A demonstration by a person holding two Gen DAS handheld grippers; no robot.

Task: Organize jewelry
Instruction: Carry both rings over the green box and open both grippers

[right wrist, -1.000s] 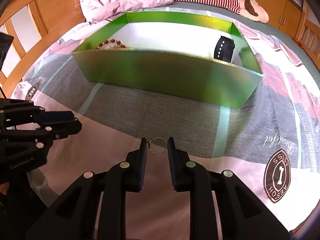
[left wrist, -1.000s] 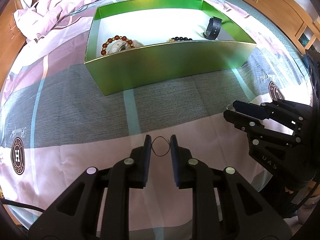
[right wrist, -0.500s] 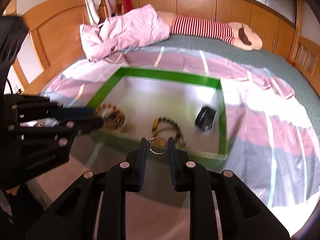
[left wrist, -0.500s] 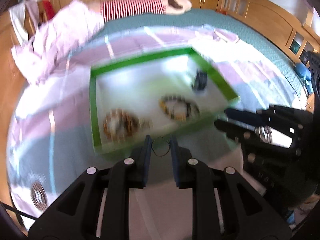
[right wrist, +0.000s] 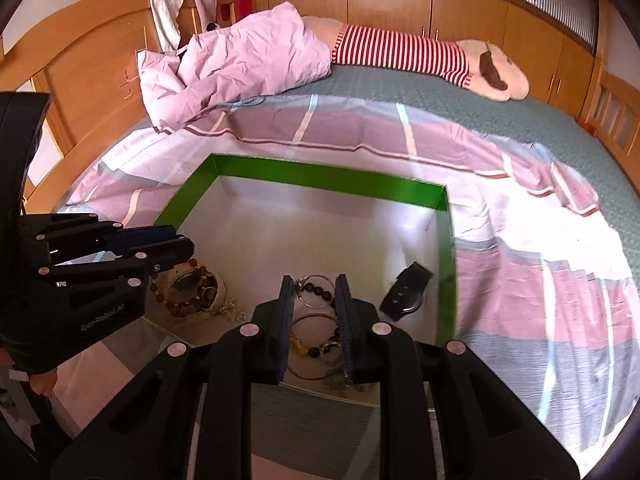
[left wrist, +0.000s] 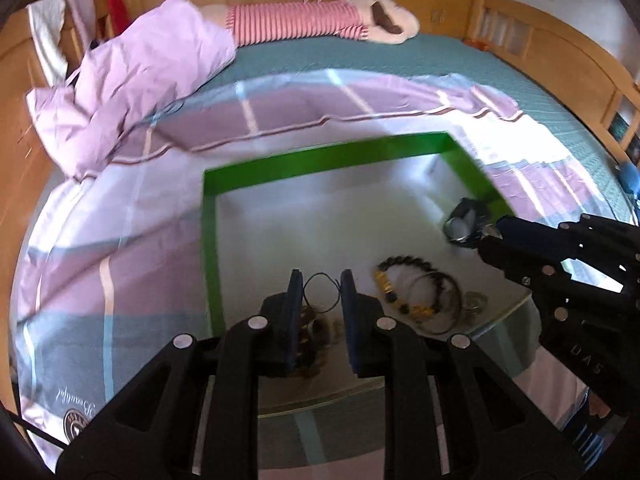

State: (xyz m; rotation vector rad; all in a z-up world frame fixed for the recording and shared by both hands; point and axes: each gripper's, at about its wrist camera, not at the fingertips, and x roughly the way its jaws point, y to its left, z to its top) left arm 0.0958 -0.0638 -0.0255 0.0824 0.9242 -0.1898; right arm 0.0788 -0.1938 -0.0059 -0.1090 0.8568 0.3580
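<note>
A green box with a white floor (left wrist: 320, 160) (right wrist: 328, 178) lies on the bed. My left gripper (left wrist: 321, 290) is shut on a thin black cord ring (left wrist: 320, 293), held above the box's near left part. My right gripper (right wrist: 315, 294) is shut on a thin metal ring (right wrist: 314, 292), held above the box's near middle. Inside the box lie a brown bead bracelet on a pale dish (right wrist: 188, 292), a black bead bracelet with gold beads (left wrist: 408, 284) (right wrist: 316, 344) and a black watch (right wrist: 406, 292) (left wrist: 466, 222).
A crumpled pink quilt (right wrist: 240, 64) and a striped plush toy (right wrist: 420, 56) lie at the far end of the bed. Wooden bed rails (left wrist: 560, 60) run along both sides. The patterned sheet (right wrist: 540, 260) surrounds the box.
Both grippers rose and moved forward from the sheet in front of the box to above its inside, each still holding its ring. The view now looks down into the box.
</note>
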